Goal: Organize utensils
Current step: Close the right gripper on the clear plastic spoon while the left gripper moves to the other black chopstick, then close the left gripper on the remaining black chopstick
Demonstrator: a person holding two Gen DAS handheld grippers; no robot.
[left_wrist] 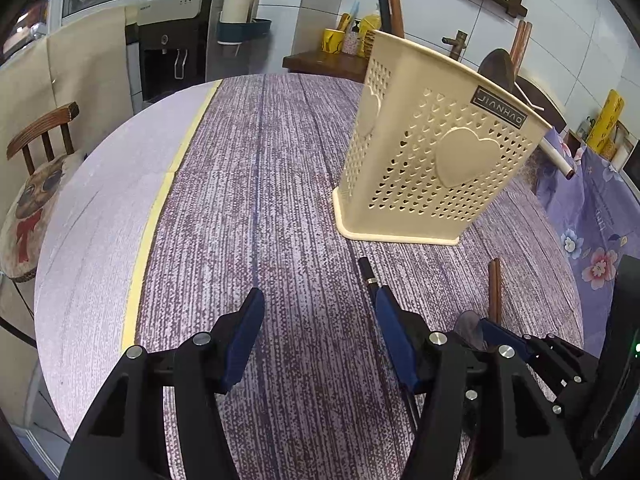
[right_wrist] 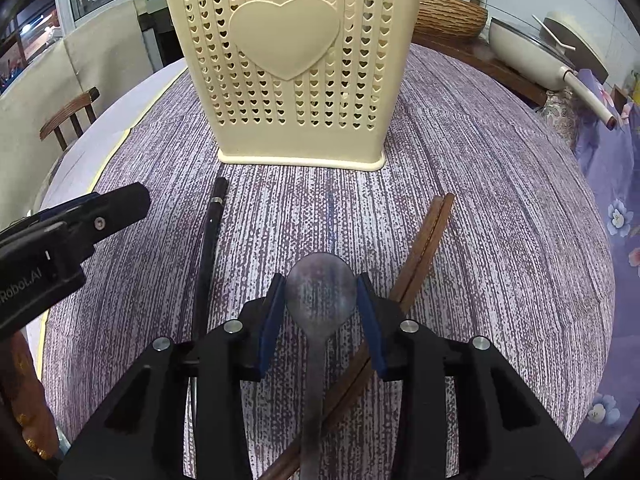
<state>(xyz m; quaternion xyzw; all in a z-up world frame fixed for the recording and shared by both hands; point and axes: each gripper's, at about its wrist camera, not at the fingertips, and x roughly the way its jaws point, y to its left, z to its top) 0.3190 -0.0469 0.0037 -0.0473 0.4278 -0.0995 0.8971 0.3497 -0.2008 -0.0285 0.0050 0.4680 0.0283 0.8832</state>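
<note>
We saw a dull grey metal spoon [right_wrist: 320, 290] lying on the table, its rounded bowl between the blue pads of our right gripper [right_wrist: 322, 300], its thin handle running back under the gripper. The pads stood at a middling gap on either side of the bowl; whether they touched it we could not tell. A pair of brown wooden chopsticks [right_wrist: 424, 244] lay slanted just right of the spoon, crossing under its handle nearer us. To the left lay a slim black chopstick [right_wrist: 208, 248] with a silver band near its far end. Beyond all three, upright on the table, stood the cream plastic utensil holder [right_wrist: 292, 80], perforated with small heart holes and bearing a raised solid heart on its face.

The table wore a purple-grey tablecloth [right_wrist: 480, 208] with a streaked, woven-looking print.

Our left gripper [left_wrist: 320, 312] hovered over bare cloth with its jaws spread wide and holding nothing. Its view showed what the right did not: the holder's second side with another heart, a yellow stripe [left_wrist: 160, 200] along the cloth, and a wooden chair [left_wrist: 44, 136] with a printed cushion. The right view alone showed a woven basket [right_wrist: 448, 16] and a cream pan [right_wrist: 524, 52] behind the table.
</note>
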